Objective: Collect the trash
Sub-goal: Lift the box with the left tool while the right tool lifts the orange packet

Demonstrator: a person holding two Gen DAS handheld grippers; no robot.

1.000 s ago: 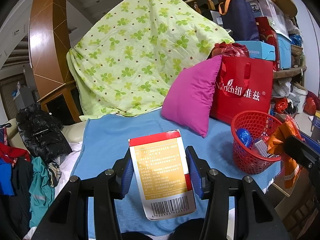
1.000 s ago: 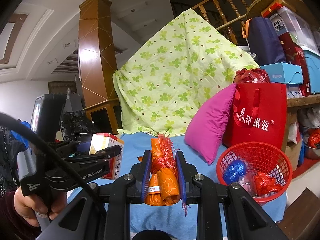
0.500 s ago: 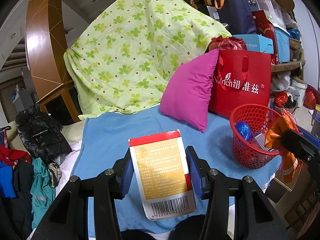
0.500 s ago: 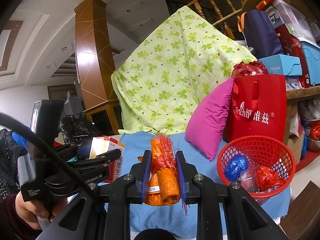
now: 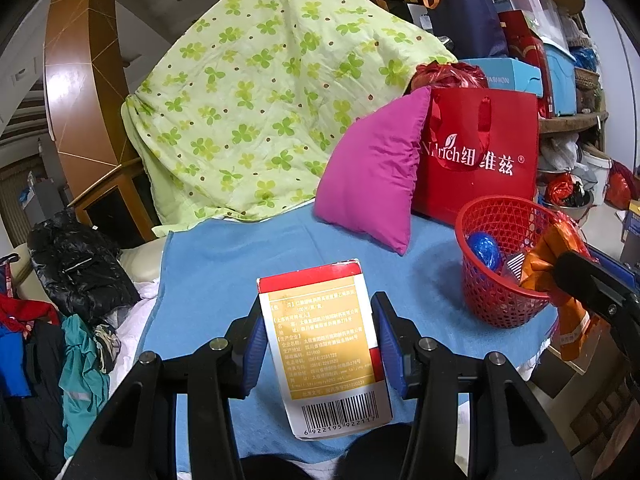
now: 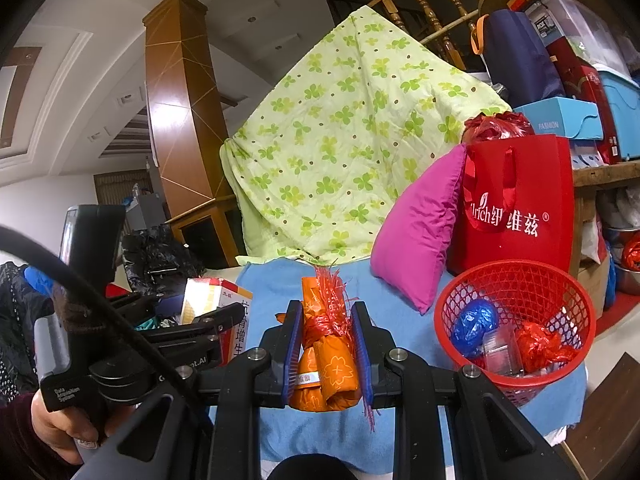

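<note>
Both grippers loaded, both held over the blue cloth [image 5: 224, 264].

Left gripper [image 5: 318, 340]: I see its blue pads clamped on the two long sides of a medicine box [image 5: 326, 344], red band on top, yellow printed panel, barcode at the near end. The box stands lengthwise between the jaws, clear of the cloth as far as I can tell. From the right wrist view the same box [image 6: 216, 300] shows at left, and a hand [image 6: 60, 424] grips the left tool's handle at the lower left corner.

Right gripper [image 6: 326, 354]: jaws closed tight on an orange wrapper bundle [image 6: 326, 364], flower print, tied near the top with red plastic strips that fray upward. In the left wrist view this bundle [image 5: 544, 264] sits at the near rim of the red basket [image 5: 492, 304], overlapping it in the picture; I cannot tell whether it touches.

Red basket [image 6: 516, 280] stands on the cloth at right. Inside it I note a blue crumpled wrapper [image 6: 474, 326], a red crumpled wrapper [image 6: 538, 346] and a clear plastic piece [image 6: 502, 350] between them.

Behind the basket: pink cushion [image 5: 372, 176] leaning against a red paper bag [image 5: 480, 152]; green clover-print quilt [image 5: 272, 92] draped further back.
</note>
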